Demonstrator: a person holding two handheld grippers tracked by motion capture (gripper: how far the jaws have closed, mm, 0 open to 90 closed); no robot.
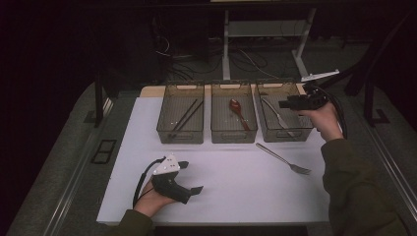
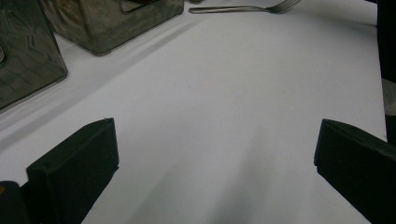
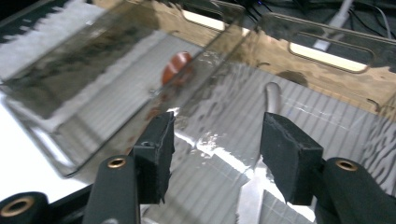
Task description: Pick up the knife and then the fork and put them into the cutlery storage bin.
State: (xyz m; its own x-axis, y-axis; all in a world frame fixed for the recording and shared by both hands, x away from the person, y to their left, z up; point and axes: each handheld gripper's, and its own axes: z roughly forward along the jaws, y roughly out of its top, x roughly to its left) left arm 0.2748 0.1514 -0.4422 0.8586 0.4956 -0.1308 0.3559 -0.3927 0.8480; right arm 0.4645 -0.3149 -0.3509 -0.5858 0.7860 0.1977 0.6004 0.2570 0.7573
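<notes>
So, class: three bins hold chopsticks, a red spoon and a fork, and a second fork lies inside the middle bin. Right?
Not quite. The second fork lies on the white table, in front of the right bin, not inside the middle bin. The high view shows it.

Three smoky brown see-through bins stand in a row on the white table mat (image 1: 221, 172): the left bin (image 1: 180, 113) holds black chopsticks (image 1: 186, 118), the middle bin (image 1: 233, 113) a reddish-brown spoon (image 1: 238, 111), and the right bin (image 1: 282, 112) a silver fork (image 1: 278, 118). A second silver fork (image 1: 283, 159) lies on the white mat nearer the person. Both the left gripper (image 1: 193, 177) and the right gripper (image 1: 284, 103) are black, the left topped by a pale grey plate. The sleeves are dark olive green. Beyond the mat shows a strip of light tan wood (image 1: 150, 91).
</notes>
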